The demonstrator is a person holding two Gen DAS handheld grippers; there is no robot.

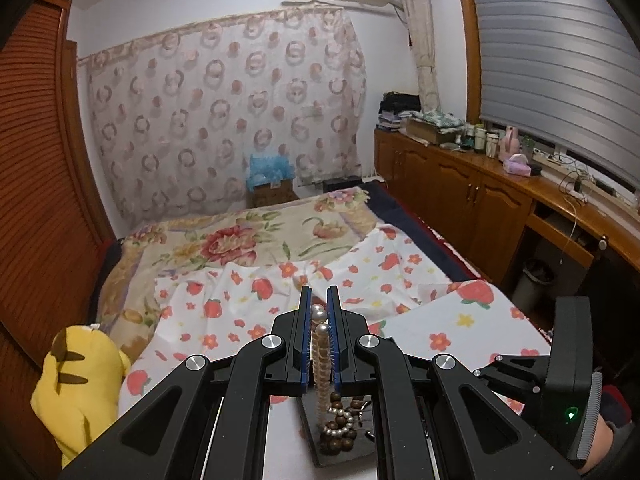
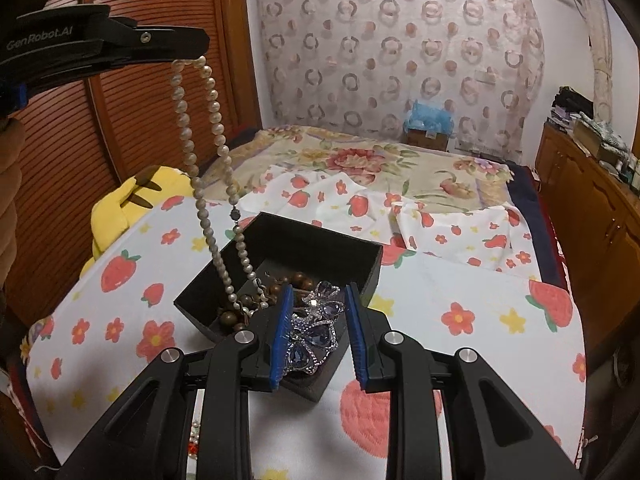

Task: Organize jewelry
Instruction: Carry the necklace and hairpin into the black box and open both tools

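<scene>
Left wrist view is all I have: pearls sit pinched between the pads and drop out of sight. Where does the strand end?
Observer: The pearl necklace hangs as a long loop from the left gripper, its lower end in the black box.
Operator: Is the right gripper carrying anything?
Observer: A purple crystal butterfly piece sits between the pads of the right gripper; I cannot tell whether both pads press it.
Operator: What else is in the box?
Observer: Brown wooden beads lie at the bottom.
</scene>
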